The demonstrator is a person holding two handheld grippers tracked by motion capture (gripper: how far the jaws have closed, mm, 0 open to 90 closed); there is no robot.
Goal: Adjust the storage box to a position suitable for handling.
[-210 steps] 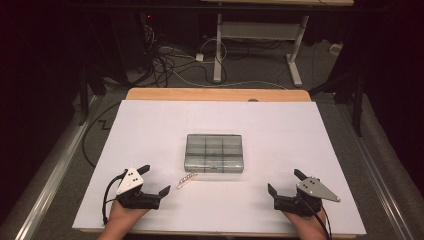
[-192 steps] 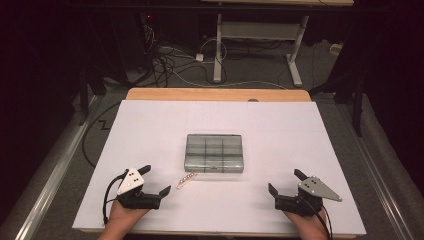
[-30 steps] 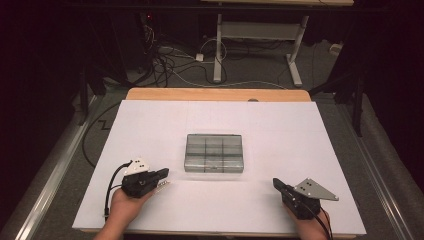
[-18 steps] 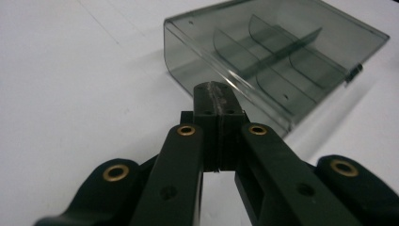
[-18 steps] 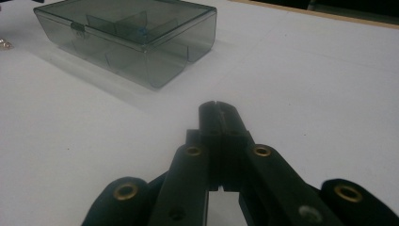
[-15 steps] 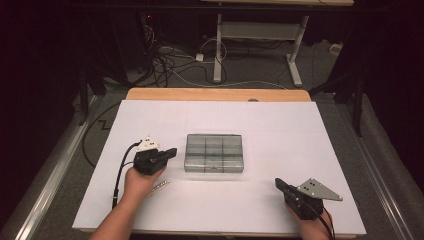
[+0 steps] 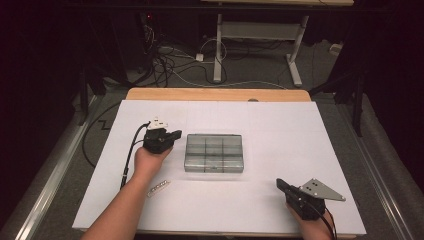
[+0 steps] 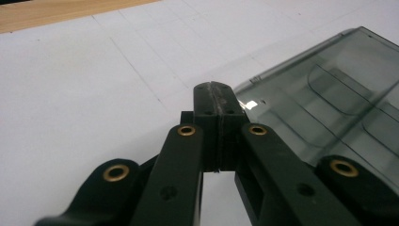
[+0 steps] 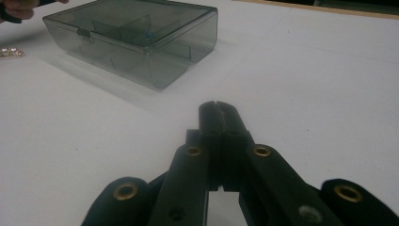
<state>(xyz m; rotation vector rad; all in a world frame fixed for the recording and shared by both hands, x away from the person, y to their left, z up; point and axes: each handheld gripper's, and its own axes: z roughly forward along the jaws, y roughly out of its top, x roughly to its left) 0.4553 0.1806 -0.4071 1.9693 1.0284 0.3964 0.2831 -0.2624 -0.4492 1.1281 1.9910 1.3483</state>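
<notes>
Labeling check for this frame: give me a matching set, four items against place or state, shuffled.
1 left gripper
2 right gripper
3 clear box
4 small chain

a lid closed, mid-table
b shut, at the box's left edge
c lying by the left forearm
d shut, at the near right of the table

1-b, 2-d, 3-a, 4-c

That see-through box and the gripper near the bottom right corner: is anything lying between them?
No. In the high view, only bare white table separates the box from the right gripper; the right gripper view shows the same.
</notes>
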